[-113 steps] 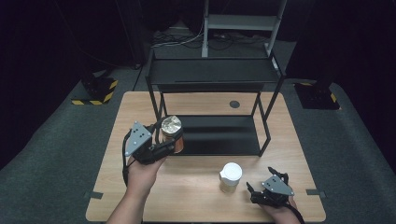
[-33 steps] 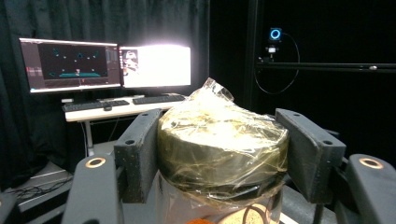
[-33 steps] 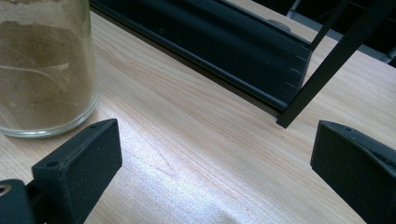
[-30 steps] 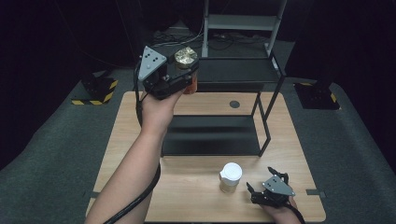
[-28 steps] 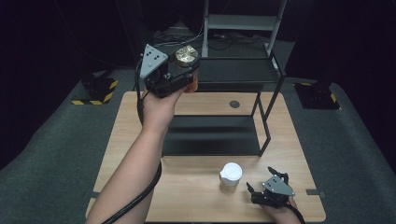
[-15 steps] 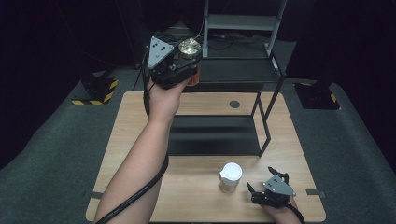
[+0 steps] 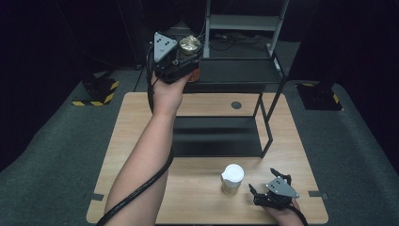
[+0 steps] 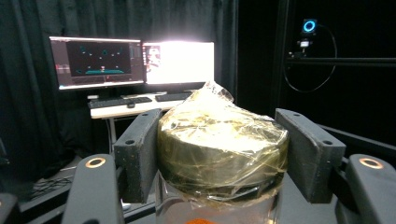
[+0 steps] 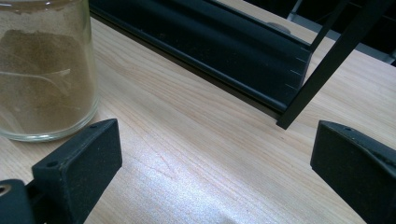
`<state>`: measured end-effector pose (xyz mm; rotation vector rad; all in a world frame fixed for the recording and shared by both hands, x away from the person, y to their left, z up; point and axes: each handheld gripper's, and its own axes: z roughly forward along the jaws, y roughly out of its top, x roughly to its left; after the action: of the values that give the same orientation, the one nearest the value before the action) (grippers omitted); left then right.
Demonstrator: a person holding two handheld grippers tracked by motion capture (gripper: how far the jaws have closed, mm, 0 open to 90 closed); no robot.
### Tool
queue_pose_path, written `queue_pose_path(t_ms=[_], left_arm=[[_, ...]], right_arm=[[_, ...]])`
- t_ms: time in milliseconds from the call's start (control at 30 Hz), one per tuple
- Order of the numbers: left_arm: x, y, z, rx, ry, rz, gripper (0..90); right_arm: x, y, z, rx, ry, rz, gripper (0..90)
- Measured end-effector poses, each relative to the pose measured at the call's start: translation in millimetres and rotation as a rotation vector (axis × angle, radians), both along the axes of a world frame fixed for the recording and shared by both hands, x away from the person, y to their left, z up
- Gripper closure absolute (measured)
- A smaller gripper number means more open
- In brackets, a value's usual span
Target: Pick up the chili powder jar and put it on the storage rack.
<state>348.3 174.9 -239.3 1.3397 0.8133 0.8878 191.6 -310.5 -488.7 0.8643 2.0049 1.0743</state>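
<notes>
My left gripper [image 7: 187,53] is shut on a glass jar [image 7: 190,44] with a gold lid wrapped in clear film, held high at the left end of the black rack's top shelf [image 7: 235,73]. In the left gripper view both pads [image 8: 137,151] press the jar [image 8: 219,140] just under its lid. At the table's front right my right gripper [image 7: 263,181] rests open with nothing between its fingers. A white-lidded jar [image 7: 232,178] stands just left of it. That jar's glass [image 9: 44,70] holds brownish powder, beyond the left fingertip of the right gripper [image 9: 215,158].
The rack's lower shelf [image 7: 216,136] lies on the wooden table [image 7: 136,127], and a front post [image 9: 327,65] stands ahead of my right gripper. A round dark disc [image 7: 236,105] sits at the table's back. Two monitors [image 8: 133,63] and a grey metal stand [image 7: 244,21] are behind.
My left gripper has carried the gold-lidded jar from beside the lower shelf up and back to the top shelf's level, drifting right. The right gripper and the white-lidded jar stayed put.
</notes>
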Motion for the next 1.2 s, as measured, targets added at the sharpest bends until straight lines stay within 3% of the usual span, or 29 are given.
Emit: queue_pose_path(t_ms=[767, 1200], left_arm=[[8.5, 2.6, -8.3, -0.035, 0.031, 0.012, 34.3], [8.5, 2.2, -8.6, -0.029, 0.037, 0.009, 32.6]], right_arm=[[-0.4, -1.0, -0.7, 0.003, -0.005, 0.003, 0.9], [-0.3, -0.7, -0.7, 0.0, -0.006, 0.004, 0.9]])
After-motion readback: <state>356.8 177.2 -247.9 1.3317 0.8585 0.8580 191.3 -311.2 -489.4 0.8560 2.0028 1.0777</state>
